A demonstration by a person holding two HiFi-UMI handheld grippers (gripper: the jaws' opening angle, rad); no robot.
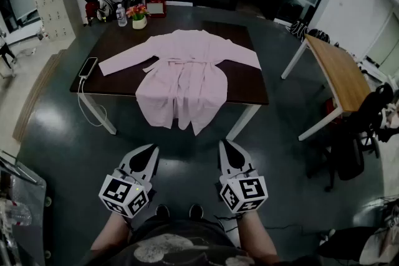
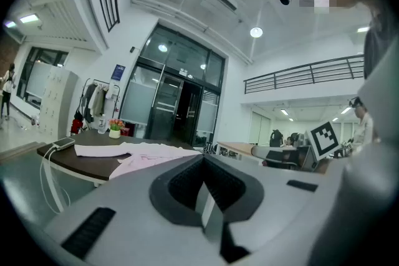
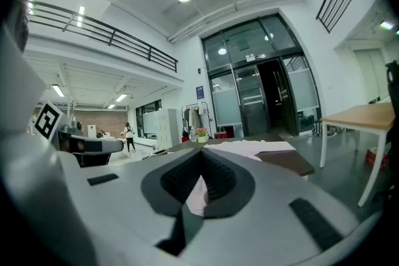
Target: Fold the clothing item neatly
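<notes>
Soft pink cloth robe (image 1: 182, 78); dark matt tabletop (image 1: 249, 85).

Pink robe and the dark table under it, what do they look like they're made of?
Pink robe: soft matte cloth, perhaps cotton; it lies limp and its hem drapes in folds over the edge. Table: dark brown top with a faint sheen, probably wood or laminate. Its white legs look like painted metal, unsure.

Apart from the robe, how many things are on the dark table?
3: phone at the left edge; bottle and flower pot at the far left corner. None seems hidden.
</notes>
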